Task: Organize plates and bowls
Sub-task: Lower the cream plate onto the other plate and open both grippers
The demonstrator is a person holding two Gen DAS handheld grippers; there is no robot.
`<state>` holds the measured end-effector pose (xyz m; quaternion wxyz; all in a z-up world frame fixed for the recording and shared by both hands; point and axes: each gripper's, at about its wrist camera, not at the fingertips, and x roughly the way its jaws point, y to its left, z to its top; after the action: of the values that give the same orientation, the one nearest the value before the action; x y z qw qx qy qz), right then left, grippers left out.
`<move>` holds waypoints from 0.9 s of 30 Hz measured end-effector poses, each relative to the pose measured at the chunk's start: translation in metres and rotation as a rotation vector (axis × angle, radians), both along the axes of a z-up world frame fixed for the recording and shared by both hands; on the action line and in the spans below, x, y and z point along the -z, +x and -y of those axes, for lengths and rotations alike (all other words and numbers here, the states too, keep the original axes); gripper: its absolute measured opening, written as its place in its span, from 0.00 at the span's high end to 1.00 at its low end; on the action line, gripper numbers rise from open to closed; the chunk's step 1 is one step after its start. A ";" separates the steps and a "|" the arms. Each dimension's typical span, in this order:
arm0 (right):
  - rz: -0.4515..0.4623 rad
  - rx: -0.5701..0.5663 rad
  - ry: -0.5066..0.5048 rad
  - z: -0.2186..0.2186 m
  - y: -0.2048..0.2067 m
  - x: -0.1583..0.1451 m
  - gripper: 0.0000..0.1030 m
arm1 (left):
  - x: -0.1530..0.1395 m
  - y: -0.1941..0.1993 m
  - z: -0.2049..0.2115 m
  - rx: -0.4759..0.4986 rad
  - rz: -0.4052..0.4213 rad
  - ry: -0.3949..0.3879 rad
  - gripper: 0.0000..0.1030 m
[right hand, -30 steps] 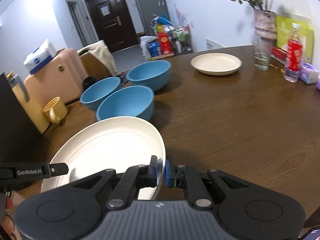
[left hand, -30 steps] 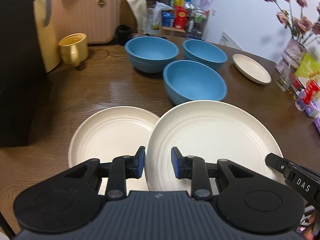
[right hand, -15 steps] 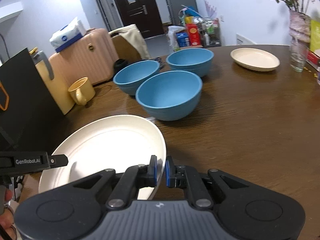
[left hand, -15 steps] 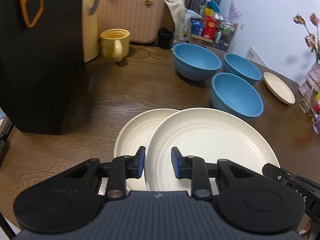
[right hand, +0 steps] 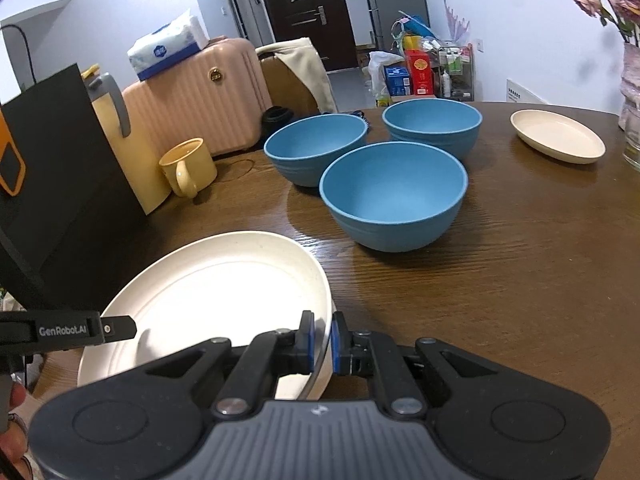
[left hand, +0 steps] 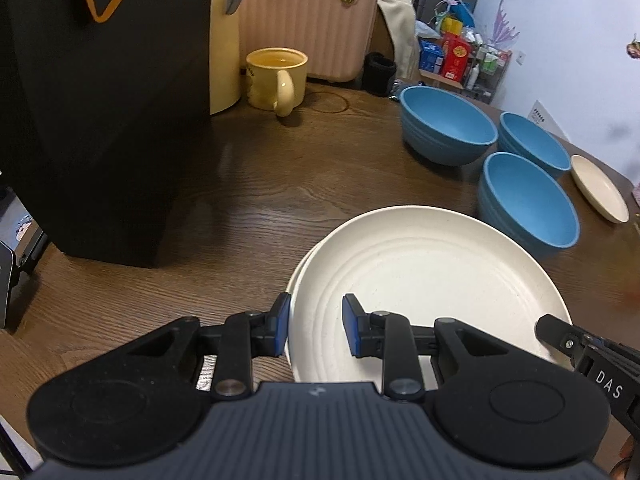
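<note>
A large cream plate [left hand: 424,280] lies over a second cream plate [left hand: 297,280], of which only a sliver of the left rim shows. My right gripper [right hand: 322,340] is shut on the top plate's [right hand: 216,292] right rim. My left gripper [left hand: 316,330] is open, its jaws astride the plates' left rim without pinching. Three blue bowls [right hand: 394,194] [right hand: 316,148] [right hand: 432,124] stand behind the plates. A small cream plate [right hand: 558,136] lies at the far right.
A black box [left hand: 100,100] and a cream jug [left hand: 224,36] stand at the left. A yellow mug [left hand: 276,78] sits behind the free wooden tabletop [left hand: 260,184]. A pink suitcase [right hand: 200,96] stands beyond the table edge. A glass vase [right hand: 632,100] is far right.
The held plate has moved left until it covers the second plate almost fully. Both grippers travelled left with it, and the bowls now sit farther right in the left wrist view.
</note>
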<state>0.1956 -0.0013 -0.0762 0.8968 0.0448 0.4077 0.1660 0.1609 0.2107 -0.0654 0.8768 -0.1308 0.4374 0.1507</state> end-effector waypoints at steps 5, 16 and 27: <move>0.002 -0.018 -0.024 -0.011 0.009 0.008 0.92 | 0.010 0.006 -0.005 -0.014 -0.018 0.003 0.73; 0.000 -0.024 -0.081 -0.024 0.024 0.026 0.91 | 0.027 0.026 -0.006 -0.002 -0.050 0.040 0.73; -0.010 -0.029 -0.118 -0.034 0.033 0.039 0.90 | 0.039 0.037 -0.003 0.015 -0.089 0.073 0.73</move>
<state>0.2283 0.0329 -0.1155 0.8933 -0.0134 0.4219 0.1546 0.1984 0.2134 -0.1046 0.8618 -0.0886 0.4711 0.1657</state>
